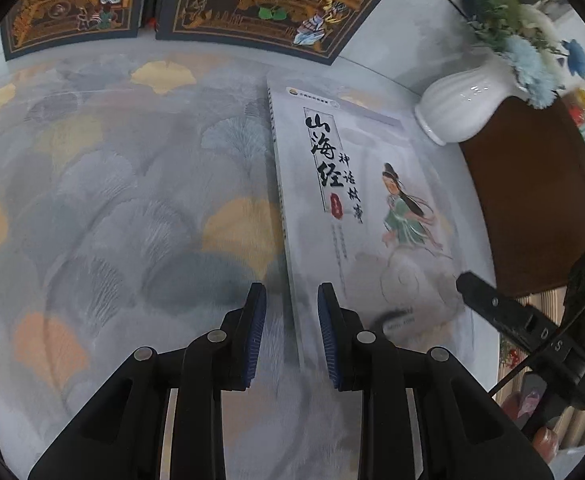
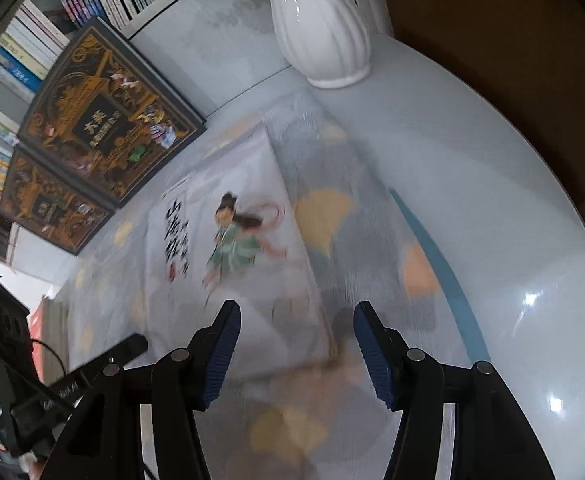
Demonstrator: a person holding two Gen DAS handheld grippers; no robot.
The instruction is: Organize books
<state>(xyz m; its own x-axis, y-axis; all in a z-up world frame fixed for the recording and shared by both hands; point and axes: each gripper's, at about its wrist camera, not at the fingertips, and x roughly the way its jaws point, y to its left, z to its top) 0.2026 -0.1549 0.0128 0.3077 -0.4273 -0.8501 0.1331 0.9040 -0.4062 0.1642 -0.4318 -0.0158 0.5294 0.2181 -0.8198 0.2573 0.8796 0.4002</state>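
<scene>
So in the left wrist view, the left gripper point(image 1: 291, 332) hangs over the cloth point(image 1: 104, 208) with its pads a little apart and nothing pinched between them. The pale book point(image 1: 356, 216) lies flat right ahead, cover up, and its spine edge runs pretty much straight away from the tool, landing in the gap between the pads. So the long axis lines up with where the gripper points, which looks handy for sliding onto that edge. Two dark books point(image 1: 252, 4) stand at the back, and a white vase point(image 1: 458, 108) sits just past the pale book's far right corner. The right gripper point(image 1: 488, 304) pokes in from the right. Over in the right wrist view, which is blurry, the right gripper point(image 2: 296, 348) has its pads wider apart, also empty. The pale book point(image 2: 228, 236) sits ahead and off to the left, its near right corner roughly between the pads. I'd guess both are about equally close, one per side.
</scene>
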